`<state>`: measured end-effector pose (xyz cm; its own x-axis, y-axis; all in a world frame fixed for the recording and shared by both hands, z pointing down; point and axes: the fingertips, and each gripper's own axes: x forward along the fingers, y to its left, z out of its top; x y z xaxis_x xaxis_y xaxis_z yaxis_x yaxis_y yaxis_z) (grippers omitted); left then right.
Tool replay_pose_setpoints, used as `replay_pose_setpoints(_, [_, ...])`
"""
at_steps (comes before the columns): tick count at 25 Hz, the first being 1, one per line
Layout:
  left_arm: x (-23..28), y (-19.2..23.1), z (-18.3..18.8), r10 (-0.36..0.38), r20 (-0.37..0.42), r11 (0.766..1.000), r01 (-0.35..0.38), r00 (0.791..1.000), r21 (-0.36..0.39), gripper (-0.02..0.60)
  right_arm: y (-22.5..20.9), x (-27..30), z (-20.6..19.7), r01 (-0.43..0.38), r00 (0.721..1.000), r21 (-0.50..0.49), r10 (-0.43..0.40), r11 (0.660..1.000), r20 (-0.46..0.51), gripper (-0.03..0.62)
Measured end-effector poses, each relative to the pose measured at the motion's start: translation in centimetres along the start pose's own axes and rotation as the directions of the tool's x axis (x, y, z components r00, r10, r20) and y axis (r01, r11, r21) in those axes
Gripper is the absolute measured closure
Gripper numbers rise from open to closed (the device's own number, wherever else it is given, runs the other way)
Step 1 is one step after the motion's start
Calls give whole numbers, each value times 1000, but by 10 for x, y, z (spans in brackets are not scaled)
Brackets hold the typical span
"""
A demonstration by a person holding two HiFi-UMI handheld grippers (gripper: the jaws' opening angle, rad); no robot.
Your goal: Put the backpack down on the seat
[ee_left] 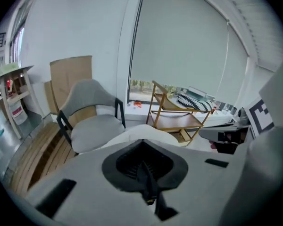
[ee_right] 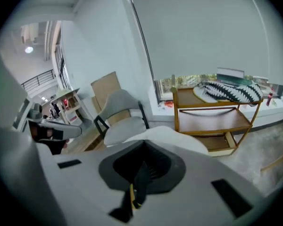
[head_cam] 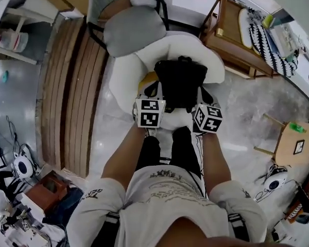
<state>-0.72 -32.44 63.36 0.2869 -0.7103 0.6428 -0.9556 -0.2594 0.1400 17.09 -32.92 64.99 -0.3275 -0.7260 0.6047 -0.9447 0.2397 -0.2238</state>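
- The left gripper (ee_left: 145,169) had its jaws pressed together on a black webbing strap (ee_left: 151,188), which ran down out of the dark recess between them.
- The right gripper (ee_right: 141,166) was likewise clamped tight, pinching a second black strap with a small yellow tag (ee_right: 137,192).
- In the head view, the two black-and-white marker cubes, the left one (head_cam: 148,112) and the right one (head_cam: 207,118), sat side by side in front of the person's legs, with a bare forearm behind each.
- The black fabric backpack (head_cam: 180,81) hung just beyond the cubes, between them, with its straps leading back to both grippers.
- The backpack lay over the middle of the white rounded padded chair (head_cam: 139,60), within the curve of the backrest; whether its bottom touched the seat could not be told.
- A grey upholstered chair with black legs (head_cam: 127,32) stood just behind the white one, touching or nearly touching its backrest.
- To the right of the chairs stood a wooden shelf cart (head_cam: 237,45) with a black-and-white zigzag cloth (head_cam: 260,35) on its top level.
- A low slatted wooden platform (head_cam: 72,96) ran along the floor to the left of the chairs.
- A small light wooden stool (head_cam: 293,143) with a green item on it stood well apart on the right.
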Motion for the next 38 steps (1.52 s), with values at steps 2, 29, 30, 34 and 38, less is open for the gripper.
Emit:
replay_pose_setpoints(2, [-28, 2, 13, 6, 18, 1000, -5, 1000, -31, 560, 19, -27, 21, -16, 999, 15, 15, 1000, 51, 566])
replay_pose_setpoints(29, [-295, -34, 227, -142, 540, 973, 15, 830, 232, 560, 142, -275, 230, 129, 776, -98, -39, 987, 630, 568])
replay_pose_setpoints(30, [-295, -35, 227, -142, 540, 972, 15, 829, 232, 560, 141, -277, 230, 135, 773, -96, -44, 986, 633, 568])
replay_pose_setpoints(34, [-293, -40, 225, -151, 533, 973, 31, 833, 228, 560, 139, -283, 225, 167, 766, -104, -63, 981, 639, 568])
replay_pose_setpoints(38, [-291, -44, 222, -152, 521, 970, 25, 840, 242, 560, 136, -284, 218, 169, 775, -96, -72, 981, 628, 568])
